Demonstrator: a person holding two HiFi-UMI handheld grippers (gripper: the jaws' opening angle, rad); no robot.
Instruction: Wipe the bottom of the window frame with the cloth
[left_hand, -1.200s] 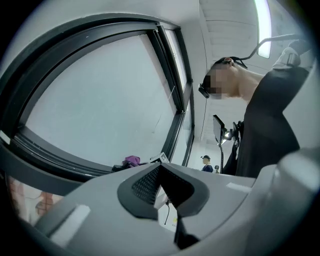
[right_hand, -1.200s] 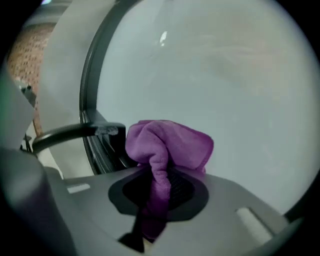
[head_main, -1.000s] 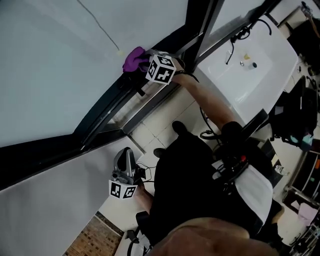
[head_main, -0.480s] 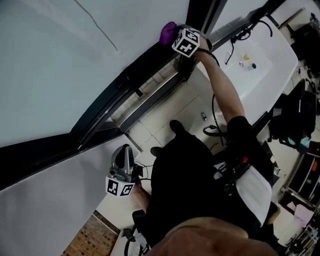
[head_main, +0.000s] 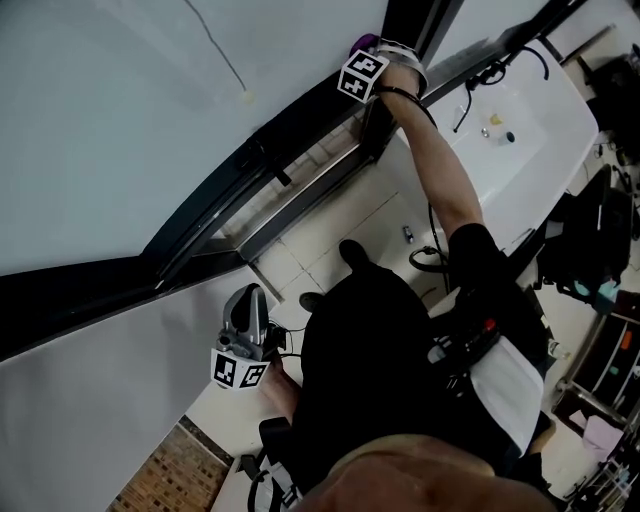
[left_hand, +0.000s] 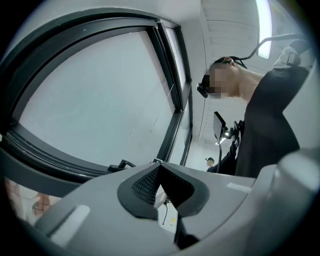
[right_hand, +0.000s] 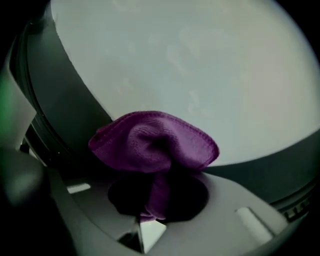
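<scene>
At the head view's top centre, the right gripper pinched the purple cloth against the dark window frame. At lower left, the left gripper hung with its jaws pressed together, empty.

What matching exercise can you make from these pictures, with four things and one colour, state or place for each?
Things:
1. cloth
2. left claw
3. right claw
4. sink

Descriptions:
a. white, at the right of the head view
b. shut, holds nothing, held low beside the person
c. purple
d. shut on the cloth, up at the frame

Pairs: 1-c, 2-b, 3-d, 4-a
</scene>
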